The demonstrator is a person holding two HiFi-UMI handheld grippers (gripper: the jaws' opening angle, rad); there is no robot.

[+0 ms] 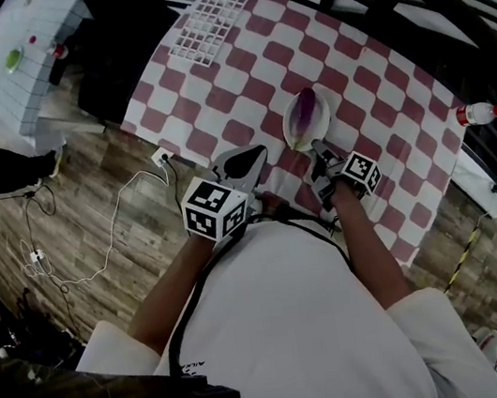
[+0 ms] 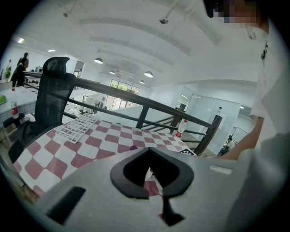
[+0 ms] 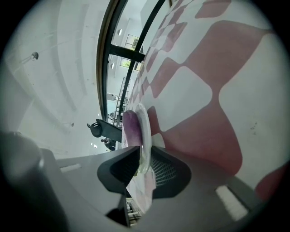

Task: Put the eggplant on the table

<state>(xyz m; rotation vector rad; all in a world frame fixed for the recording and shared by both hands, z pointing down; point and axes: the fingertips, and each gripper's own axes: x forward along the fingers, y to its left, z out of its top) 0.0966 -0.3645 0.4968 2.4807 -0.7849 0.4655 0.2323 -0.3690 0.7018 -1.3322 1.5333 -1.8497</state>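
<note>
A purple eggplant (image 1: 307,109) lies on a white plate (image 1: 295,133) on the red-and-white checkered table (image 1: 234,62). My right gripper (image 1: 317,154) is at the plate's near edge. In the right gripper view the plate (image 3: 144,136) rim runs between the jaws of the right gripper (image 3: 144,170), which stand slightly apart around it; the eggplant (image 3: 131,129) shows just beyond. My left gripper (image 1: 242,161) hovers over the table's near-left edge, left of the plate, shut and holding nothing. In the left gripper view, the left gripper (image 2: 147,150) hides all but a tip of the eggplant (image 2: 132,147).
A white grid rack (image 1: 209,17) lies at the table's far end. A bottle with a red cap (image 1: 478,113) stands at the right edge beside a dark railing (image 2: 136,105). A black office chair (image 2: 52,97) stands at the far left. A power strip (image 1: 162,157) and cable lie on the wooden floor.
</note>
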